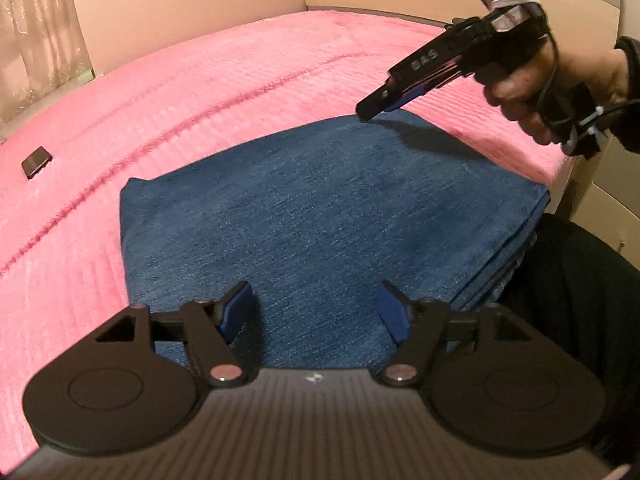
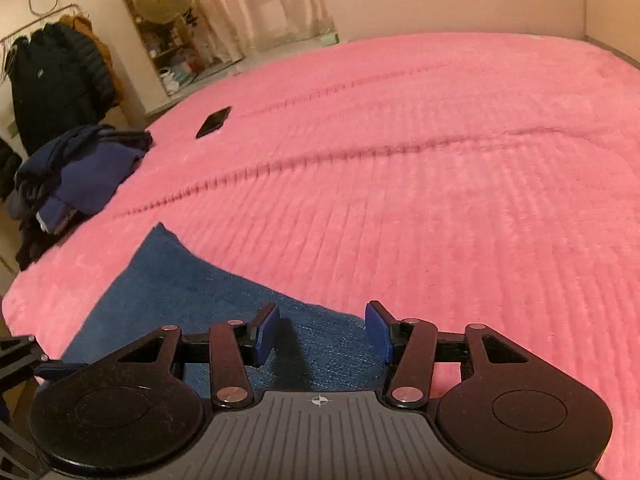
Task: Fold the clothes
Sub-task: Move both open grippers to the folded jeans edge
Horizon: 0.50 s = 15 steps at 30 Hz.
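"DAS" on right gripper [image 1: 370,110] — above folded jeans [image 1: 320,208].

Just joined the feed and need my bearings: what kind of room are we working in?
Most likely a bedroom in a home. The folded blue garment lies on a wide bed with a pink bedspread, a dark jacket hangs on a rack by the wall, and curtains cover the far side.

A folded blue denim garment [image 1: 316,216] lies flat on a pink bed [image 1: 240,80], just ahead of and beneath the left claw [image 1: 316,312], whose jaws stand apart and empty. Its stacked layers show along the edge right of that claw. The right claw [image 2: 322,332] hangs over its far corner.
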Each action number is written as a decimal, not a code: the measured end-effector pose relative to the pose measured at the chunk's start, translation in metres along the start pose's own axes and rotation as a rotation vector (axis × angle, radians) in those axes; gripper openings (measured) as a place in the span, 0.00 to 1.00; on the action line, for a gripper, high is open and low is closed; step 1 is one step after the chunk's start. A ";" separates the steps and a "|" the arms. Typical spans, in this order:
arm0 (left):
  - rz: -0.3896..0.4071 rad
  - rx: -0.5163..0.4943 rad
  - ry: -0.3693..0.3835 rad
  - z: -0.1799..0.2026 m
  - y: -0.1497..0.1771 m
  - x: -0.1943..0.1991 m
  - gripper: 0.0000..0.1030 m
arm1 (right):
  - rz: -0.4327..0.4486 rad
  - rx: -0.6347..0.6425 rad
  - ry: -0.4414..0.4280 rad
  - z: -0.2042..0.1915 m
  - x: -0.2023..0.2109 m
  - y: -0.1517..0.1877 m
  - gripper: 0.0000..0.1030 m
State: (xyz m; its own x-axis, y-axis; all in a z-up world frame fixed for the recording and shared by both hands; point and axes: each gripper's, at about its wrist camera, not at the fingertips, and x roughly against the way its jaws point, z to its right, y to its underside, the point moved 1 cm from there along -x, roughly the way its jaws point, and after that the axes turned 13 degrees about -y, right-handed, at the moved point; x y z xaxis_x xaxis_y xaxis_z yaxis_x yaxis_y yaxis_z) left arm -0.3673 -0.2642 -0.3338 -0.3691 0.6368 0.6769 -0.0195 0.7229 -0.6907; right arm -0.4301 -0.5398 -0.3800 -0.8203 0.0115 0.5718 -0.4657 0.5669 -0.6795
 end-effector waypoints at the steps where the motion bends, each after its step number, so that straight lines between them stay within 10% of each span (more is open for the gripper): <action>1: 0.004 0.006 -0.003 -0.001 0.000 0.002 0.64 | 0.009 -0.020 0.000 -0.002 0.007 0.000 0.82; 2: 0.008 0.015 -0.004 -0.003 -0.001 0.004 0.66 | 0.023 -0.037 0.013 -0.004 0.015 0.000 1.00; 15: 0.072 0.014 -0.086 -0.023 -0.006 0.025 0.99 | 0.116 0.026 0.134 -0.053 0.095 0.050 1.00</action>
State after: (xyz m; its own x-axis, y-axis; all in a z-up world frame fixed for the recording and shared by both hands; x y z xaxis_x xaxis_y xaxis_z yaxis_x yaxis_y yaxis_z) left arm -0.3552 -0.2462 -0.3069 -0.4488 0.6608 0.6016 -0.0028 0.6721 -0.7404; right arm -0.5136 -0.4668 -0.3359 -0.8184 0.1861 0.5436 -0.3802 0.5340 -0.7551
